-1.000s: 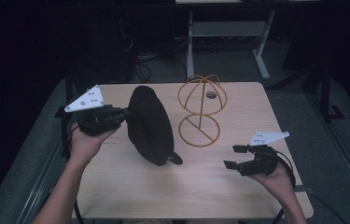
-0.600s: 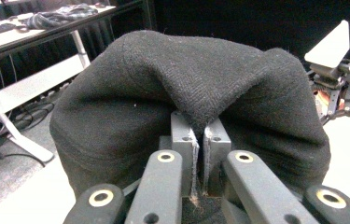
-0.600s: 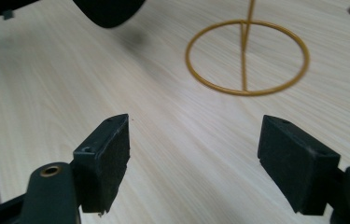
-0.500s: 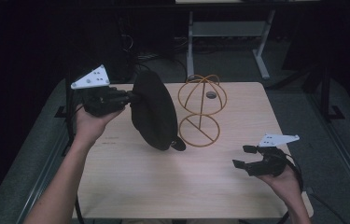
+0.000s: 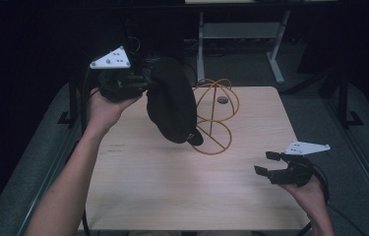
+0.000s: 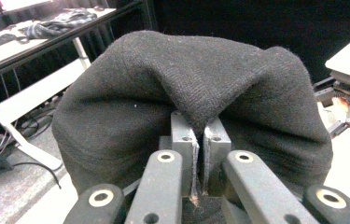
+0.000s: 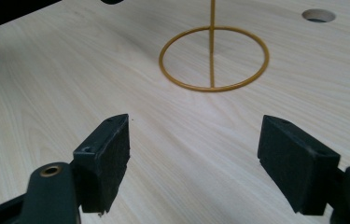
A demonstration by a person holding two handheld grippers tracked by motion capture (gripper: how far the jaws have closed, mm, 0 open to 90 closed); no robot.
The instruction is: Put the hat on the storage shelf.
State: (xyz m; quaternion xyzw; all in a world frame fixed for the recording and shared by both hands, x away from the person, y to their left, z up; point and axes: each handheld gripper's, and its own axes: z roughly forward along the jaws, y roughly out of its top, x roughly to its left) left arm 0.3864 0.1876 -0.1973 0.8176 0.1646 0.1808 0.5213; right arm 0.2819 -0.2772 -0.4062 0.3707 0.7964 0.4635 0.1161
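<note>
Right gripper (image 5: pixel 269 169): nearest the person, at about 4 o'clock on the pale wooden table (image 5: pixel 152 196), jaws standing wide apart with nothing between them; in the right gripper view they point at the stand's ring base (image 7: pixel 213 58).
Left gripper (image 5: pixel 145 82): raised at about 10 o'clock, jaws pressed together on a pinched fold of cloth, seen plainly in the left gripper view (image 6: pixel 199 154).
Black woollen hat (image 5: pixel 171 101): hangs in the air from the left gripper, clear of the table, its long axis running steeply down from the pinch toward 5 o'clock; a small peak (image 5: pixel 195 138) shows at its lower end.
Gold wire hat stand with domed top (image 5: pixel 216 105): upright past the table's middle, toward 1 o'clock.
Key relation: the hat hangs just at the stand's 9 o'clock side, partly in front of the dome, not yet over it.
Nearer hand: the left, by far.
Next move, as I judge it: carry the hat toward 3 o'clock and lower it over the dome.
</note>
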